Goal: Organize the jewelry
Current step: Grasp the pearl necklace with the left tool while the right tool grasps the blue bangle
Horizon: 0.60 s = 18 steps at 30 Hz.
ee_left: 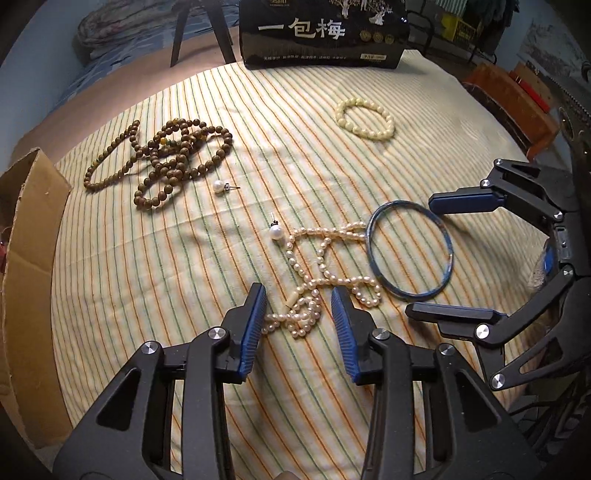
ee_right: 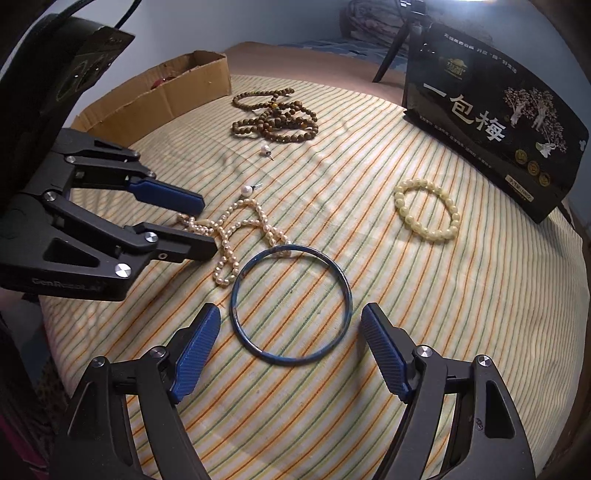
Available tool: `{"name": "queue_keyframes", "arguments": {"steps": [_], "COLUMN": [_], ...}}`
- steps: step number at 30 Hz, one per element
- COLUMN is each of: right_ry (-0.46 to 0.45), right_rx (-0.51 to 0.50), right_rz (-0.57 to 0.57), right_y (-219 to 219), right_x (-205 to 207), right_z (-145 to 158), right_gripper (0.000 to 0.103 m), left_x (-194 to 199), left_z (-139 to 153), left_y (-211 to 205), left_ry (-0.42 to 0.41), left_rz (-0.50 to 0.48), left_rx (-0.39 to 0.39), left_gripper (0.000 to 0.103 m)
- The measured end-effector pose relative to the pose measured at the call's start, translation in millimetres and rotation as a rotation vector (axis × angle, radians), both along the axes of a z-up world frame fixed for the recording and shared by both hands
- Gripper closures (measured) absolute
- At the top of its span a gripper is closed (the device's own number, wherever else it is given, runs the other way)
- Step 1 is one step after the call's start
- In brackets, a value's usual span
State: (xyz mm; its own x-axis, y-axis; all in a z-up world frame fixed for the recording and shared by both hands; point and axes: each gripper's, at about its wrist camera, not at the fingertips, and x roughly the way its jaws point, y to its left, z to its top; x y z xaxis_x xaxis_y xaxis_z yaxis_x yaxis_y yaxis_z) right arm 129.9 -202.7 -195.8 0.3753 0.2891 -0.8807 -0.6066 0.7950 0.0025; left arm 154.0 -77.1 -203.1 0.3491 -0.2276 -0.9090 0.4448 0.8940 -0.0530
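On a striped cloth lies a pearl necklace [ee_left: 325, 273], tangled. My left gripper [ee_left: 299, 295] is open, its fingers on either side of the necklace's near end; it also shows in the right wrist view [ee_right: 207, 225]. A blue bangle [ee_left: 410, 248] lies flat beside the necklace, touching it. My right gripper [ee_right: 291, 317] is open around the bangle [ee_right: 291, 304] and shows in the left wrist view [ee_left: 419, 254]. Two pearl stud earrings [ee_left: 219, 186] [ee_left: 275, 230], a brown bead string [ee_left: 162, 157] and a cream bead bracelet [ee_left: 365, 118] lie farther off.
A cardboard box [ee_left: 26, 258] stands at the cloth's left edge, also visible in the right wrist view [ee_right: 166, 92]. A black printed package [ee_left: 323, 33] stands upright at the far side [ee_right: 495, 122]. A tripod leg [ee_left: 184, 33] stands behind it.
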Motion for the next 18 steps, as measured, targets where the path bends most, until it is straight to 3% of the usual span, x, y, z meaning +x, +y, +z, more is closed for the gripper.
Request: {"name": "queue_keyframes", "arguments": {"steps": [10, 15, 18], "right_ry": [-0.003, 0.023, 0.023], "right_rx": [-0.044, -0.052, -0.068], "right_rz": [0.025, 0.023, 0.019], "right_y": [8.7, 9.9, 11.7], "right_x": [6.3, 10.3, 11.6], "right_z": [-7.7, -7.9, -7.0], "right_gripper": [0.023, 0.024, 0.032], "left_x": [4.0, 2.4, 0.4], "left_z": [-1.8, 0.4, 2.8], "left_y": [4.9, 5.8, 9.2], "left_ry": [-0.018, -0.020, -0.014], "left_rz": [0.011, 0.013, 0.020], "left_rx": [0.013, 0.003, -0.015], "left_gripper": [0.094, 0.098, 0.098]}}
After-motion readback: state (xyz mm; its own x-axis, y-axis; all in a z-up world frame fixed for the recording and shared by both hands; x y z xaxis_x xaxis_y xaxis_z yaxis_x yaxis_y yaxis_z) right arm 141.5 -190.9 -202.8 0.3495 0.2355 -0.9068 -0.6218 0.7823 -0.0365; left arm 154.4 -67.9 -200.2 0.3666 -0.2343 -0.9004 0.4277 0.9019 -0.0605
